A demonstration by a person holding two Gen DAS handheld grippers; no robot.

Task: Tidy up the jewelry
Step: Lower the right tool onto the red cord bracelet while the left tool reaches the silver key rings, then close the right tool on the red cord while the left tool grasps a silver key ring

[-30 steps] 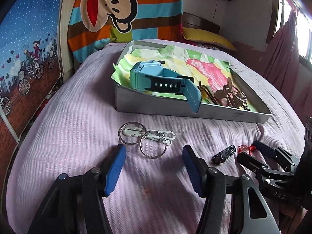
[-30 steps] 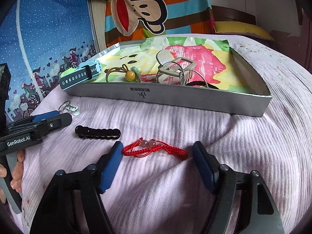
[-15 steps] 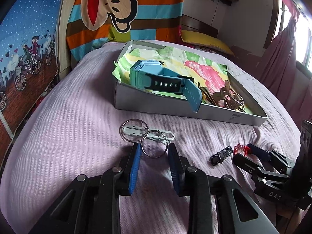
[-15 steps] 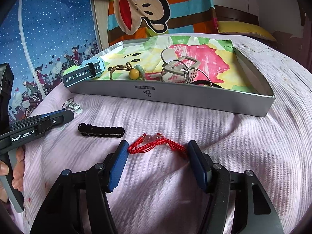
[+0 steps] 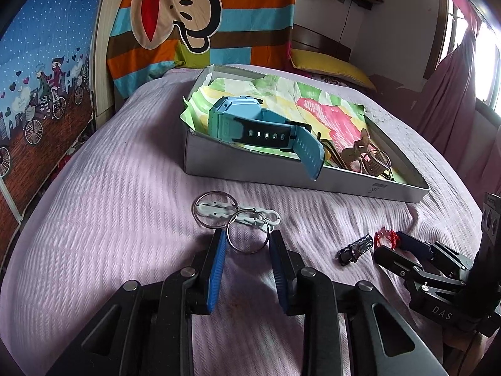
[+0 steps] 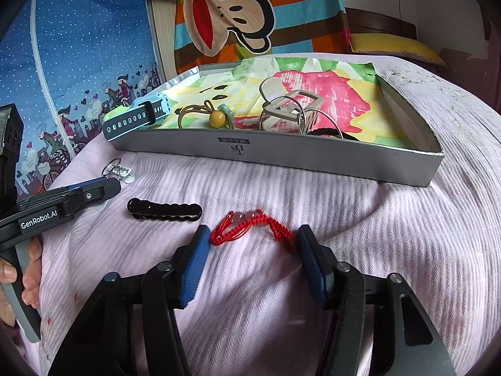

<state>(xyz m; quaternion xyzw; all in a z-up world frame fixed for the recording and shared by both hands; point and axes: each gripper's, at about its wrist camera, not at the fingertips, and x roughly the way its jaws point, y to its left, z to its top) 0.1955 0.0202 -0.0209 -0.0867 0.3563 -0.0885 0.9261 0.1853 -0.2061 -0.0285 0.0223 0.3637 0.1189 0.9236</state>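
- Left wrist view: the left gripper [image 5: 247, 241] sits low over a lilac bedspread [image 5: 109, 194], its blue-padded fingers [image 5: 216, 269] partly closed on either side of a silver ring [image 5: 248, 232]. The pads are at or very near the ring's rim; whether they actually pinch it I cannot tell.
- Just ahead of the fingertips, a white hair clip [image 5: 250, 217] lies threaded through that ring and a second ring [image 5: 215, 209] slightly to the left.
- Farther ahead stands a grey tray [image 5: 250, 172] lined with bright paper, with a blue watch [image 5: 260, 125] inside it.
- Right wrist view: the right gripper [image 6: 252, 241] is partly open, its fingers bracketing a red braided bracelet [image 6: 250, 228] bunched on the bedspread. The right pad touches one end; the left pad sits just beside the other.
- Ahead and to the left of that gripper lies a black hair clip [image 6: 165, 210].
- A person's hand [image 6: 18, 282] holds the left gripper's handle at the left edge of this view.
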